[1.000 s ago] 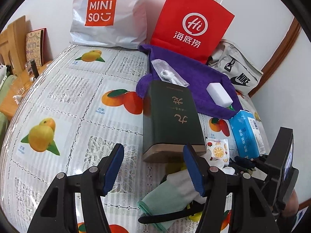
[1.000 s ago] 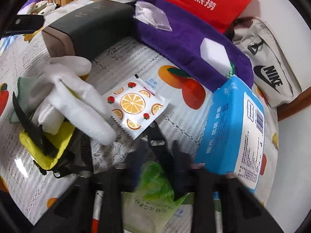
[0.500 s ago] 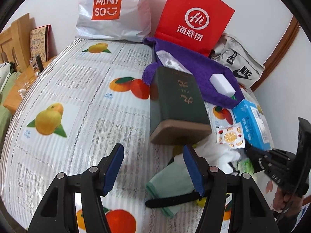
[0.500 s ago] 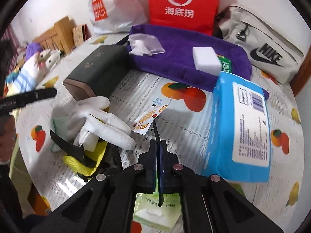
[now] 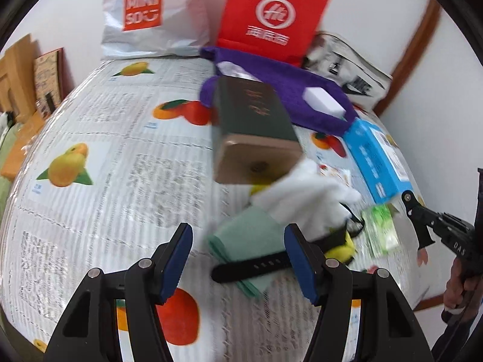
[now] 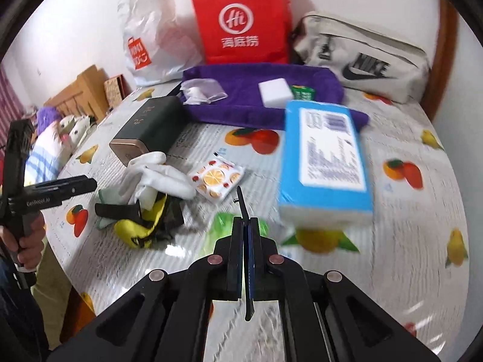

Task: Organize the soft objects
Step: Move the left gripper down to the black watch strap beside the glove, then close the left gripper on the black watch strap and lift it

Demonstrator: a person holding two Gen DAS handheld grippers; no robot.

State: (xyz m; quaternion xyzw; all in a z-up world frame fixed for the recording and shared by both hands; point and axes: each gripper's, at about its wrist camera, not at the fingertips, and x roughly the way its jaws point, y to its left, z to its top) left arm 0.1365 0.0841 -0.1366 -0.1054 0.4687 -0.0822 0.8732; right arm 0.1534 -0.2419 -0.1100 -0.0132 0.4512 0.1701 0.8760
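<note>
Fruit-print tablecloth point(image 5: 126, 138). Left wrist view: left gripper point(image 5: 238, 259) jaws apart, empty, above white glove point(image 5: 305, 199) lying just before dark green box point(image 5: 253, 120). Right wrist view: right gripper point(image 6: 245, 241) clamped on thin black strip point(image 6: 244, 211); glove left of it, beside the box.

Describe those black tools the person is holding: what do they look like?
Both are matte black frames with silver rivets, ending in two flat fingers lined with blue pads. The left gripper seen from the other camera has a pistol-style handle and white lettering along its side. The right gripper carries a thin black metal tab between its pads.
</note>
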